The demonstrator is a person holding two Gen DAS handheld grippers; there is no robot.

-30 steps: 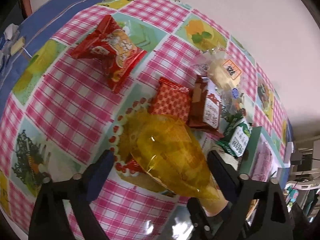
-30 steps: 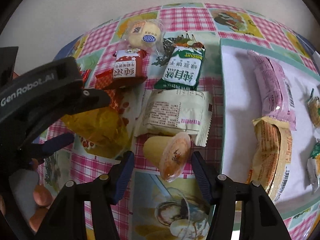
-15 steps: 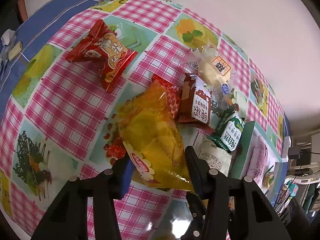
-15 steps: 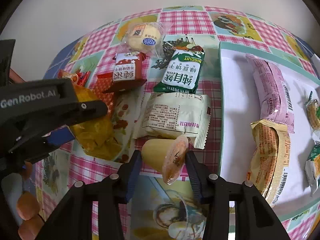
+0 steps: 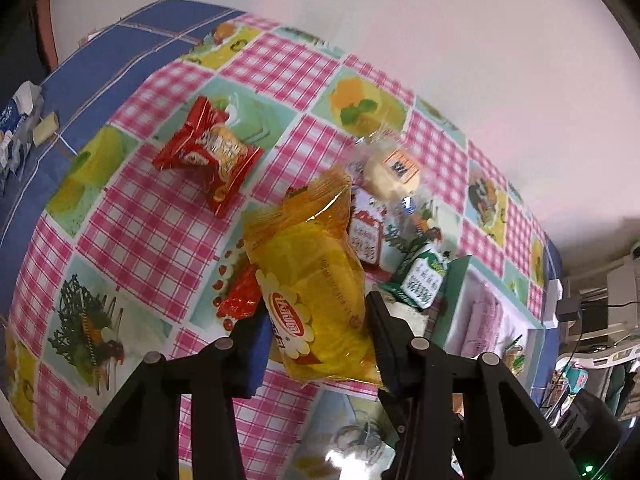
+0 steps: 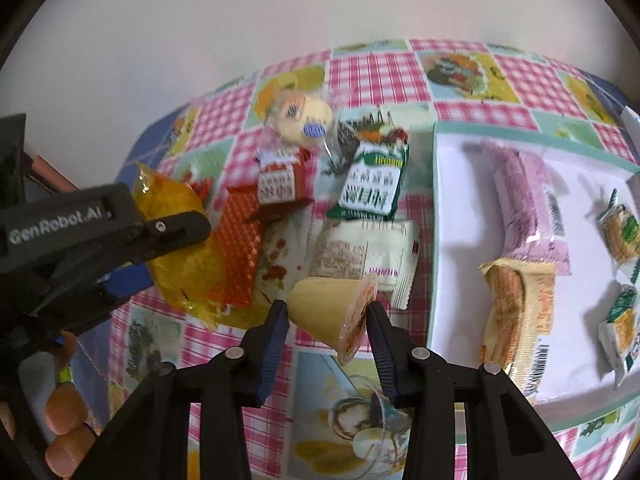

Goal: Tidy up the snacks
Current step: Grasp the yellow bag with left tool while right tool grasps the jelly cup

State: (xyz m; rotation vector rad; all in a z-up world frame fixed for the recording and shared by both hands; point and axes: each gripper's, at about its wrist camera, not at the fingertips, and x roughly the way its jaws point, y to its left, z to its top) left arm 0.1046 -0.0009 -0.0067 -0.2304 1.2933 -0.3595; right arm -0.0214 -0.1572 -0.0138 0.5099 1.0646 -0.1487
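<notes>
- The white shallow tray with a teal rim (image 6: pixel 452 184) lies to the right of both tools on the worktop covered by a pink checked picture cloth (image 5: pixel 132 224). It already carries a long pink wrapped packet (image 6: pixel 520 200), a tan printed packet (image 6: pixel 516 312) and small green-and-orange sachets. The right tool is the nearer of the two.
- The left tool (image 5: pixel 316 332) is closed on the crinkly yellow transparent snack bag (image 5: pixel 308 280), gripped across its lower half. The bag's long axis runs forward, away from the tool, and it appears raised off the cloth. To reach the tray it would have to travel rightward over the loose pile.
- The right tool (image 6: pixel 328 316) is pinched on the small tan jelly cup with an orange foil lid (image 6: pixel 332 312). The cup lies sideways between the pads, lid toward the right pad, so its axis points at the tray, which sits just beside it.
- Loose ahead of the tools: a cream flat packet (image 6: pixel 360 256), a green biscuit pack (image 6: pixel 372 184), a red-brown pack (image 6: pixel 280 184) and a round pale bun in clear wrap (image 6: pixel 304 116).
</notes>
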